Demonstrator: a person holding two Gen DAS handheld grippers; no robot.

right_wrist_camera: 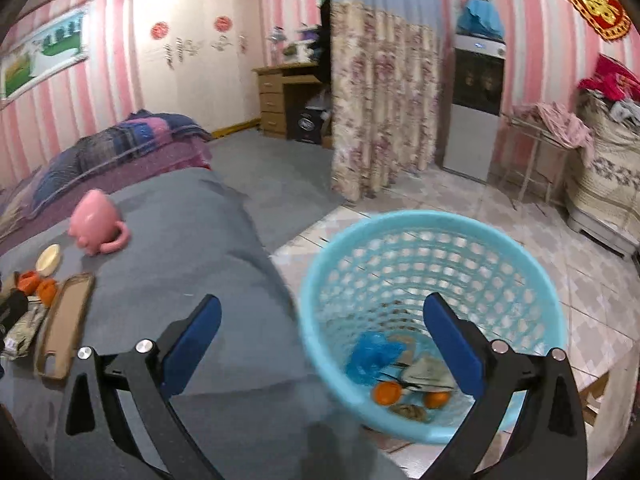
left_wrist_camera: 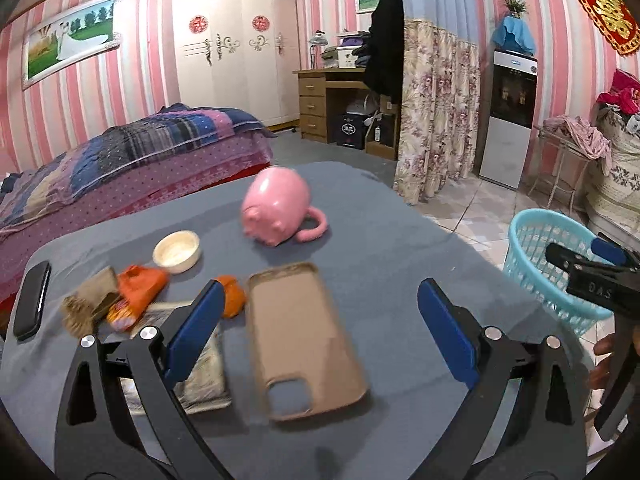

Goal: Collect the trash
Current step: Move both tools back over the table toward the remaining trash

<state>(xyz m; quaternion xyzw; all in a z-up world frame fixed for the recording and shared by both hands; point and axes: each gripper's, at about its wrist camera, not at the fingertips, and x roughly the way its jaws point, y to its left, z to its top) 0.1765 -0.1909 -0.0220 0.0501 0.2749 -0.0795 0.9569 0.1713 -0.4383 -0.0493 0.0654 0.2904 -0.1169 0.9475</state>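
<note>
My left gripper point(left_wrist_camera: 320, 312) is open and empty, low over the grey table point(left_wrist_camera: 380, 240), with a tan phone case point(left_wrist_camera: 300, 340) between its fingers. Trash lies left of it: an orange wrapper point(left_wrist_camera: 138, 296), an orange peel piece point(left_wrist_camera: 232, 294), brown scraps point(left_wrist_camera: 90, 300) and a crinkled packet point(left_wrist_camera: 204, 376). My right gripper point(right_wrist_camera: 322, 340) is open and empty, above the rim of the blue basket point(right_wrist_camera: 432, 240) beside the table. The basket holds a blue bag point(right_wrist_camera: 374, 354), two orange pieces point(right_wrist_camera: 387, 393) and paper scraps. The right gripper also shows in the left wrist view point(left_wrist_camera: 592, 276).
A pink mug point(left_wrist_camera: 278, 208) lies on its side at mid table, with a small cream bowl point(left_wrist_camera: 177, 251) left of it. A black phone point(left_wrist_camera: 32, 300) lies at the left edge. A bed point(left_wrist_camera: 120, 168) stands behind the table. Tiled floor surrounds the basket.
</note>
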